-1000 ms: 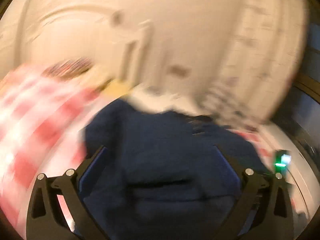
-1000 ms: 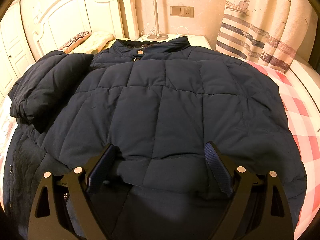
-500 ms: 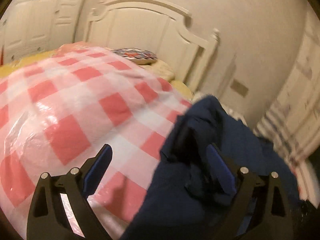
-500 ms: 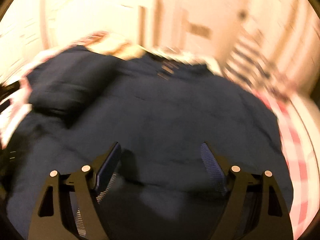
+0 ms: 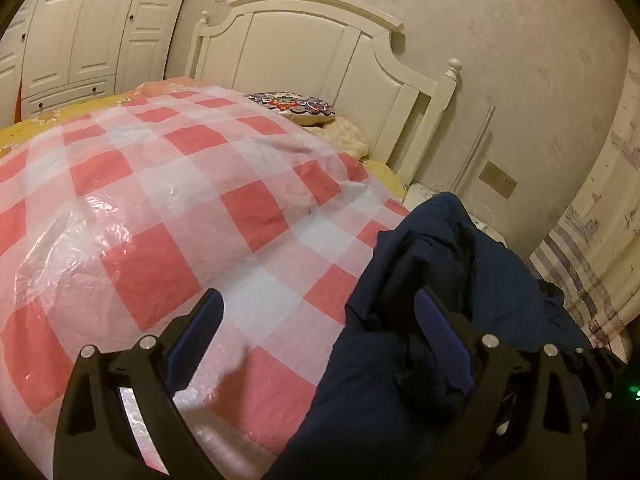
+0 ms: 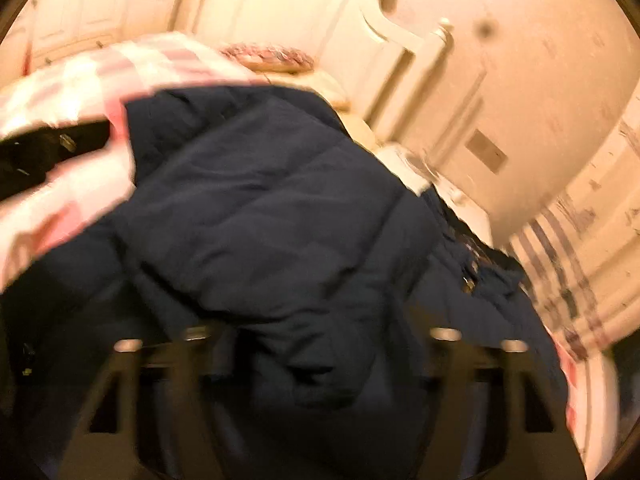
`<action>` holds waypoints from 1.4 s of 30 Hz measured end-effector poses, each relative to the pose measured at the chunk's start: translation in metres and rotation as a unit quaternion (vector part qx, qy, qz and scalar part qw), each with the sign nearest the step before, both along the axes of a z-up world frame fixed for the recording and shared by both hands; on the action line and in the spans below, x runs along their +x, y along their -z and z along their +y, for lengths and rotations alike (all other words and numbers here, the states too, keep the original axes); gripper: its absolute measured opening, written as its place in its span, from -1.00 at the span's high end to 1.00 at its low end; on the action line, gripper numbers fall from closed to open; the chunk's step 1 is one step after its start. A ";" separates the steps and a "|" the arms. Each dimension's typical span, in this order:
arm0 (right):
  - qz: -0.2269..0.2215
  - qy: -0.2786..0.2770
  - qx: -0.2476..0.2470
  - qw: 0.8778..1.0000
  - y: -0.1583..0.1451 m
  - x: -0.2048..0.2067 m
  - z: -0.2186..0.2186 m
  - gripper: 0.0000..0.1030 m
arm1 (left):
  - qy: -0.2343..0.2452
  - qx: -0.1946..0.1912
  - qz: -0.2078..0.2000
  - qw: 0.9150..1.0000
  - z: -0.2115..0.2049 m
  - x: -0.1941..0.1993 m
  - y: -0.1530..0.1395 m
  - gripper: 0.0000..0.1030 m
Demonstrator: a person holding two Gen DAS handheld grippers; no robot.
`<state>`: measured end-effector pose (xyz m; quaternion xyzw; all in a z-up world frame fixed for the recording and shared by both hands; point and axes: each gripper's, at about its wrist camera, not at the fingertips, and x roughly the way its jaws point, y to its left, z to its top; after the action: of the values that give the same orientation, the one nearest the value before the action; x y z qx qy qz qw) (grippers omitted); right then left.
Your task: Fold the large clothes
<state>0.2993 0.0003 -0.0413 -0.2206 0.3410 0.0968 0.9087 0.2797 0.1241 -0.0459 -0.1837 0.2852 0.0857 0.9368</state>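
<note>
A large navy padded jacket (image 6: 272, 216) lies on the bed. In the right wrist view, which is blurred, a folded sleeve lies across its body and its collar points to the right. My right gripper (image 6: 320, 352) is open just above the jacket's near part, with nothing between its fingers. In the left wrist view the jacket's bunched edge (image 5: 424, 280) fills the lower right. My left gripper (image 5: 320, 336) is open over the jacket's left edge; its right finger (image 5: 440, 336) is against the dark fabric, its left finger (image 5: 196, 332) is over the bed cover.
The bed has a red and white checked plastic cover (image 5: 168, 208). A white headboard (image 5: 320, 60), a patterned pillow (image 5: 292, 106) and a white wardrobe (image 5: 80, 32) stand behind. A striped curtain (image 5: 592, 248) hangs at the right. A wall socket (image 5: 498, 180) is on the wall.
Both cameras have swung to the left. The left view turned from the jacket toward the checked cover and headboard. The right view turned across the jacket toward the folded sleeve. Both grippers stayed open.
</note>
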 end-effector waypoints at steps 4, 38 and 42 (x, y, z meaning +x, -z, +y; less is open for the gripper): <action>-0.039 0.039 0.186 0.981 -0.044 -0.018 -0.057 0.51 | -0.005 -0.013 0.002 1.000 0.005 -0.001 0.002 -0.86; -0.053 0.389 0.410 0.823 -0.012 -0.115 -0.292 -0.12 | 0.039 0.022 -0.005 0.999 -0.014 0.001 -0.003 -0.92; -0.094 0.318 0.338 0.881 -0.051 -0.107 -0.279 -0.12 | 0.040 0.028 -0.006 0.999 -0.016 0.000 -0.005 -0.93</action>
<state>0.1919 -0.2784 0.0097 0.2124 0.2524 -0.1088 0.9377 0.2793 0.1083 -0.0413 -0.1469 0.2846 0.0554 0.9457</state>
